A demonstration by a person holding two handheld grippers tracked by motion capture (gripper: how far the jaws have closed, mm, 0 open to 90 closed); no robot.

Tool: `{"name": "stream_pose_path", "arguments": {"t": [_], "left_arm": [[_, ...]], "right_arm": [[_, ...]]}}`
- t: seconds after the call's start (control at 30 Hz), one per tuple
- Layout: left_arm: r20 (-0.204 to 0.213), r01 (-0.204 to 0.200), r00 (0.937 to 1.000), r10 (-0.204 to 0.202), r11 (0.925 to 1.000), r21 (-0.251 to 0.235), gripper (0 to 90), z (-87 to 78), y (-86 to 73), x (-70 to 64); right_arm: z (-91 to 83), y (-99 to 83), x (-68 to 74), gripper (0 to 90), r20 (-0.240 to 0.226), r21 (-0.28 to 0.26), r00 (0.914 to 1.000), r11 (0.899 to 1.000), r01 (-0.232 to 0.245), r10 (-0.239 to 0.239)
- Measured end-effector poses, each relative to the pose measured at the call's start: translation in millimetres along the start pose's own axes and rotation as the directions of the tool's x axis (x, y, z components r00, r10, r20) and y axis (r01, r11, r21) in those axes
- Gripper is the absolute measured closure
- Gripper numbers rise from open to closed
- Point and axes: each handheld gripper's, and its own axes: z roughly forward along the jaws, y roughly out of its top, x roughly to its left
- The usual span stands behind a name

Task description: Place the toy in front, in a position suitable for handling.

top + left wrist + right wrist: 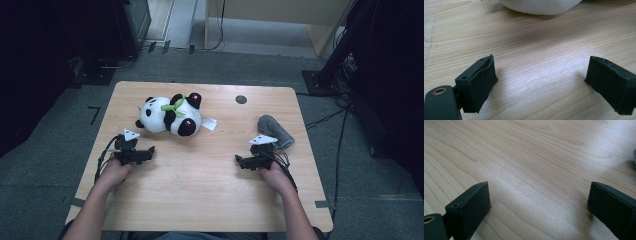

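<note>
Grey carpet surrounds one light wooden table (210, 170), which carries one plush panda (170, 115), one grey folded cloth (275, 131) and two hand-held grippers. On the near left, the left gripper (150, 150) has its jaws spread wide over bare wood, holding nothing; the panda lies just beyond them, its white body at the top of the left gripper view. On the near right, the right gripper (238, 160) is equally spread and empty, the cloth just behind it.

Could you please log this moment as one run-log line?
left gripper: open, empty | right gripper: open, empty | panda plush: lying untouched | grey cloth: beside right gripper
</note>
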Motion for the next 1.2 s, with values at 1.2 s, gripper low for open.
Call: {"name": "stream_pose_path", "arguments": {"t": [1.2], "left_arm": [[0.016,-0.016,0.9998,0.016,0.9999,-0.001,9.1,0.7,0.8,-1.0]], "right_arm": [[-0.1,-0.5,1.6,0.8,0.035,0.009,0.9989,0.999,-0.032,0.031]]}}
